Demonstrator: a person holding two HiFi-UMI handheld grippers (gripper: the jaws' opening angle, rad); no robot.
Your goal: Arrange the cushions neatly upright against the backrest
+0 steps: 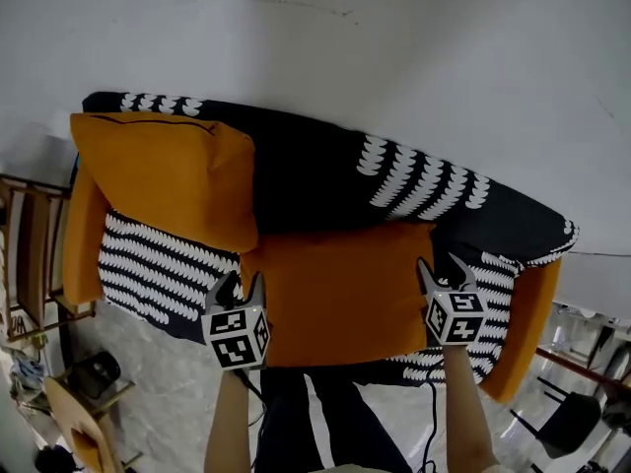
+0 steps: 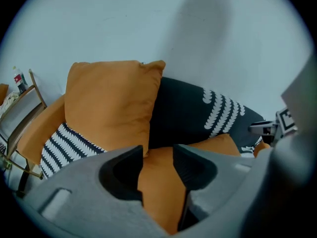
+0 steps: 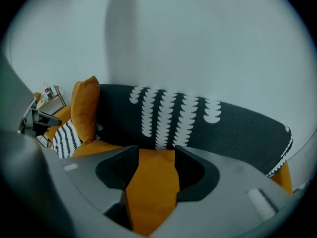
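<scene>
1. Where the sofa (image 1: 81, 235) stands against the pale wall (image 1: 414, 47), a black throw (image 1: 306, 175) with rows of white scallops covers its backrest and seat. Its orange arms are exposed at both ends.
2. Upright cushion (image 1: 168, 170): orange, standing at the left end of the seat as the head view shows it. It leans on the backrest close to the left arm.
3. Flat cushion (image 1: 340, 289): orange, lying flat on the middle of the seat with its far edge toward the backrest. It is not upright. Its far left corner meets the lower corner of the upright cushion.
4. Left gripper (image 1: 242, 286): positioned at the left side edge of the flat cushion and pointing steeply down. In its own view the jaws stand apart, and the cushion's orange fabric shows through the gap. No pinch on the fabric is evident.
5. Right gripper (image 1: 441, 272): positioned at the right side edge of the same cushion and likewise angled down. Its jaws also stand apart, rather wider, with orange fabric visible between them and the patterned backrest beyond. No clamp on the fabric is evident.
6. Surroundings: a forearm (image 1: 232, 422) runs up to each gripper from the bottom of the head view. Wooden furniture (image 1: 30, 254) stands beside the sofa's left arm on a pale mottled floor (image 1: 168, 382).
</scene>
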